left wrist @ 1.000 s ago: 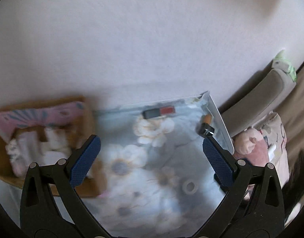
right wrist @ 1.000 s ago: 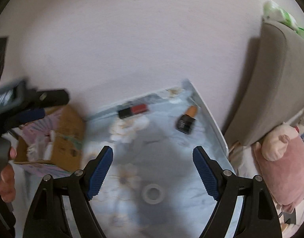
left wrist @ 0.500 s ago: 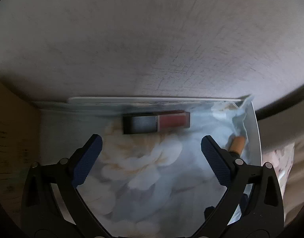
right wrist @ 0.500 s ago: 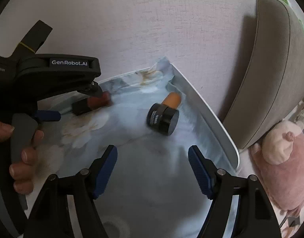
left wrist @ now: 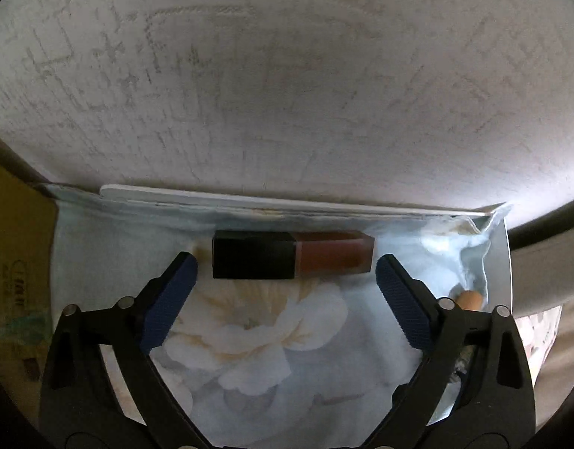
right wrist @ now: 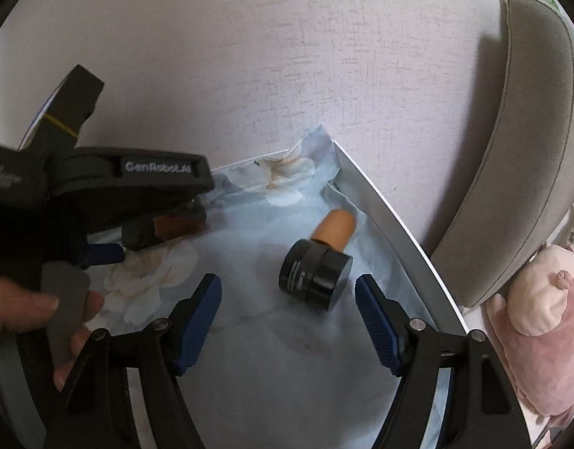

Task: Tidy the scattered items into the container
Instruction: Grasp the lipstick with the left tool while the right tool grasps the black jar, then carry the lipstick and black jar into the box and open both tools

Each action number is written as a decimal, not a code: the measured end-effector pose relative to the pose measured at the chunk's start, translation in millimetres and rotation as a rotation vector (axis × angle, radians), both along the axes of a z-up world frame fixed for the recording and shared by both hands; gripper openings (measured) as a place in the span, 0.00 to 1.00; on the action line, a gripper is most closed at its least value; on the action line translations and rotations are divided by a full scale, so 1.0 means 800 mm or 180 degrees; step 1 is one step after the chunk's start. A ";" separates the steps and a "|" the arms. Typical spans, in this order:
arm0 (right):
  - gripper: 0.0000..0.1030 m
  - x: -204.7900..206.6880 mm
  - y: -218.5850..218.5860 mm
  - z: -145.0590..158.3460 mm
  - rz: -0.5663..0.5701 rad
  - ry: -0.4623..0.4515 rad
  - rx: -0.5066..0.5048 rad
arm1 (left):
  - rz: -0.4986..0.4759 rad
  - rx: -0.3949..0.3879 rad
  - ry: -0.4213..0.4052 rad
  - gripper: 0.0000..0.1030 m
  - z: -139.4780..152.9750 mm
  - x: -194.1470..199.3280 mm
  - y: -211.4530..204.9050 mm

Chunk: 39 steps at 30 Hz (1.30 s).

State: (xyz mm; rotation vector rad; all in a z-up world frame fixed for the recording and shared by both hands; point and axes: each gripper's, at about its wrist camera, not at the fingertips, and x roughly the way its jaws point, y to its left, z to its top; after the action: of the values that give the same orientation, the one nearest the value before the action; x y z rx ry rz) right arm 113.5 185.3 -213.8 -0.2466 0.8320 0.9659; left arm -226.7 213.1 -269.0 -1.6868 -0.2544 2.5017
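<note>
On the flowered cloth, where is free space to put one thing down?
Bare cloth lies between the right gripper and the foundation bottle, and below the lip gloss tube over the big flower print. The far strip along the wall is crowded by both items.

We face a pale wall (right wrist: pixel 287 56) with a rough, scratched-looking texture, pinkish in the right wrist view and greyer in the left. Daylight falls softly across it, brightest toward 1 o'clock. Below it we see a white counter (right wrist: pixel 399 224) pushed against the wall, covered by a light blue cloth (right wrist: pixel 279 355) printed with large cream flowers and rumpled at its far corner. At 3 o'clock in the right wrist view stands a grey upholstered chair back (right wrist: pixel 511 149), casting a shadow on the wall, and below it, at 4 o'clock, a pink plush toy (right wrist: pixel 541 321).
</note>
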 end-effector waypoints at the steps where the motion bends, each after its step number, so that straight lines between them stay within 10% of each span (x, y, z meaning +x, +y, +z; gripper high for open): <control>1: 0.64 0.003 0.002 -0.001 -0.0004 -0.0004 -0.0006 | 0.0016 -0.0007 0.0022 0.90 0.000 0.001 0.000; 9: 0.30 0.022 0.008 -0.003 -0.0083 0.0026 -0.0105 | 0.0019 -0.0018 0.0134 0.81 0.004 0.009 0.004; 25: 0.29 0.020 -0.026 0.034 0.0019 0.0035 -0.0014 | -0.0110 0.0090 0.0092 0.81 0.039 0.051 -0.003; 39: 0.29 -0.034 -0.024 0.138 0.0656 0.0185 -0.0073 | -0.0445 0.0188 0.0467 0.81 0.168 0.121 -0.046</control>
State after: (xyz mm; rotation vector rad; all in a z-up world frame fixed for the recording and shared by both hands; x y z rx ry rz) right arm 86.3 165.8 -103.2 -0.3300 0.8831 1.1612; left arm -129.8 176.5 -134.9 -1.4384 -0.1875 2.4737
